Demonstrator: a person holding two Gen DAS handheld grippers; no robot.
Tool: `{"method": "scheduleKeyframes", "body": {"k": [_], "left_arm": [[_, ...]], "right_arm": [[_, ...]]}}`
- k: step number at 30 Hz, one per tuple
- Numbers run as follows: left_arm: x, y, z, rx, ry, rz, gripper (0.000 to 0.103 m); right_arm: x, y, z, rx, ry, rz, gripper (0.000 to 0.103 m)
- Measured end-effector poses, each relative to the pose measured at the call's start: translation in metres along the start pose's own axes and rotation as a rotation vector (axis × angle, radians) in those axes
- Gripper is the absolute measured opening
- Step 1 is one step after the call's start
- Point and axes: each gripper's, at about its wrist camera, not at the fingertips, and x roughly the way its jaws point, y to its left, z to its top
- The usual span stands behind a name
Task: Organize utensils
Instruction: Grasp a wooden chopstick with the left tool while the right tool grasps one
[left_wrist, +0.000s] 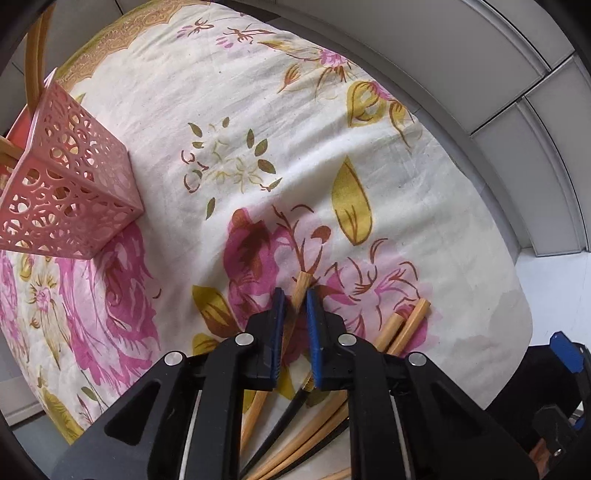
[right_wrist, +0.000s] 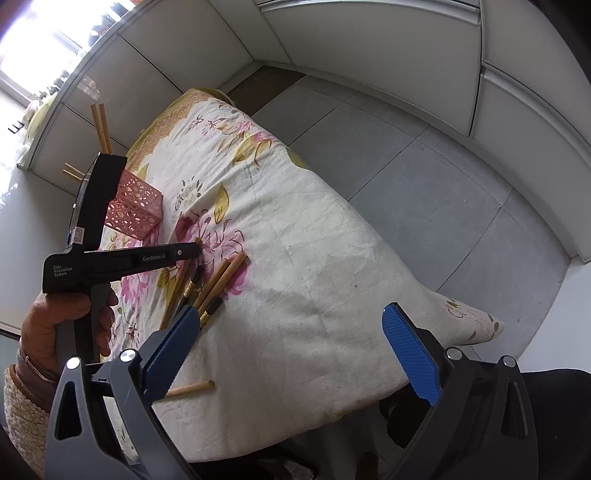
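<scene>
My left gripper (left_wrist: 295, 295) is shut on a bamboo chopstick (left_wrist: 302, 286) whose end sticks out past the fingertips, low over the floral cloth. More bamboo and black chopsticks (left_wrist: 402, 325) lie in a pile just right of and under it. In the right wrist view the left gripper (right_wrist: 197, 249) reaches into the same pile (right_wrist: 218, 278). A pink perforated holder (left_wrist: 70, 184) with several chopsticks upright in it stands at the left; it also shows in the right wrist view (right_wrist: 135, 210). My right gripper (right_wrist: 291, 332) is open and empty, above the cloth's near part.
The floral cloth (left_wrist: 295, 147) covers the table (right_wrist: 314, 258). One loose bamboo chopstick (right_wrist: 190, 388) lies near the cloth's front edge by my right gripper's left finger. Grey partition panels (right_wrist: 369, 44) and grey floor (right_wrist: 424, 177) surround the table.
</scene>
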Motion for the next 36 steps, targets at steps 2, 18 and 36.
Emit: {"method": "scheduleKeyframes", "body": {"k": [2,18,36], "left_arm": [[-0.001,-0.001,-0.006,0.056,0.0,0.038,0.015],[-0.015,0.064,-0.09,0.041,-0.158,-0.018,0.007],[-0.046,0.111,-0.129,-0.026,-0.217,0.01,0.007]], "right_arm": [[0.003,0.0,0.004,0.012,0.008,-0.003,0.096],[0.091,0.042,0.036,0.212,0.275,-0.088,0.054],[0.121,0.11,0.038,0.069,0.231,-0.293,0.012]]}}
